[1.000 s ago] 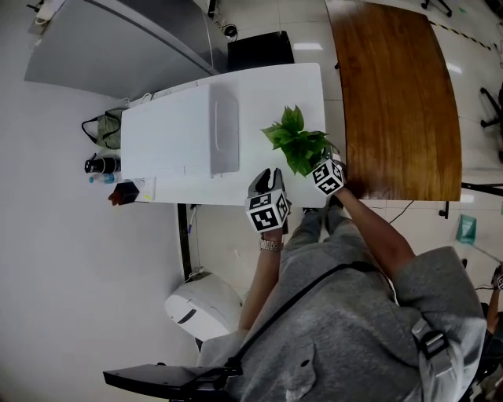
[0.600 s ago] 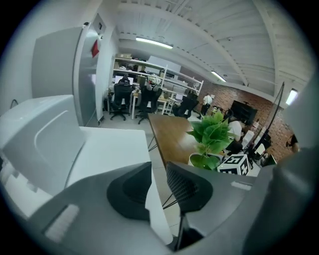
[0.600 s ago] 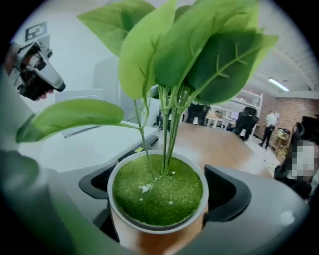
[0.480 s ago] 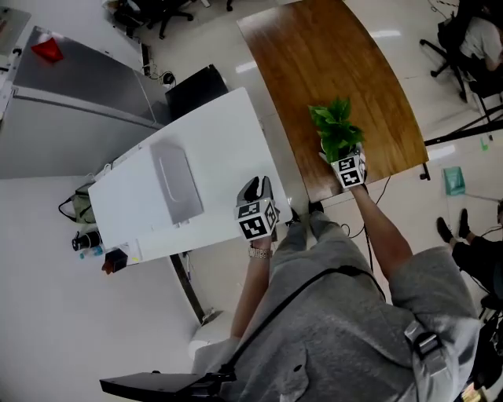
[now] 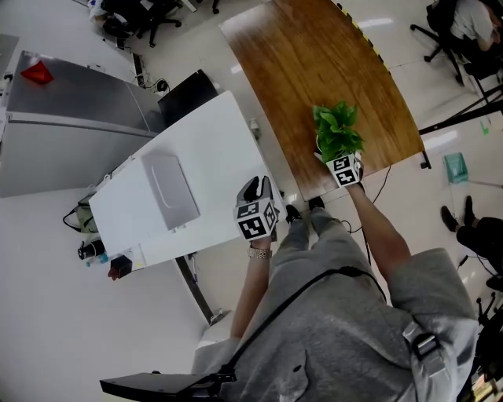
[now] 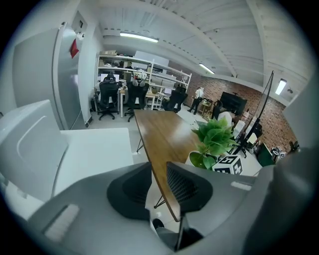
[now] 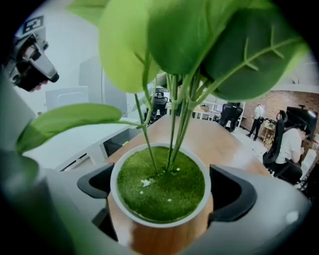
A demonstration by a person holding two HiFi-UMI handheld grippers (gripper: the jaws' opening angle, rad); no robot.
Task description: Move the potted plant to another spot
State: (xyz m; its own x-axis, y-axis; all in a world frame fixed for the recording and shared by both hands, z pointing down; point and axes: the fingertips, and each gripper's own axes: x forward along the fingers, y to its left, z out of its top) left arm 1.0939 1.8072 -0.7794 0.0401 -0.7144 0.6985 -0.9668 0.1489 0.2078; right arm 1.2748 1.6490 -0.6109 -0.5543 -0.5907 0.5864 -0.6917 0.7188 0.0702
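Observation:
The potted plant (image 5: 336,129) has broad green leaves and a white-rimmed pot (image 7: 162,187) filled with green moss. My right gripper (image 5: 332,154) is shut on the pot, one jaw on each side of it. The pot is over the near end of the brown wooden table (image 5: 314,63); I cannot tell if it rests on the wood. The left gripper view shows the plant (image 6: 215,137) at that table's near right edge. My left gripper (image 5: 255,188) hangs above the near edge of the white table (image 5: 212,133), jaws shut with only a slit between them, holding nothing.
A grey oblong box (image 5: 169,188) lies on the white table. A narrow gap of floor separates the two tables. Grey cabinets (image 5: 71,102) stand beyond the white table. Office chairs and seated people are at the far right (image 5: 464,23). A bag and bottles (image 5: 86,235) sit left of the white table.
Over the last second my right gripper carried the plant from the white table's right end across the gap to the wooden table. The left gripper stayed near the white table's edge.

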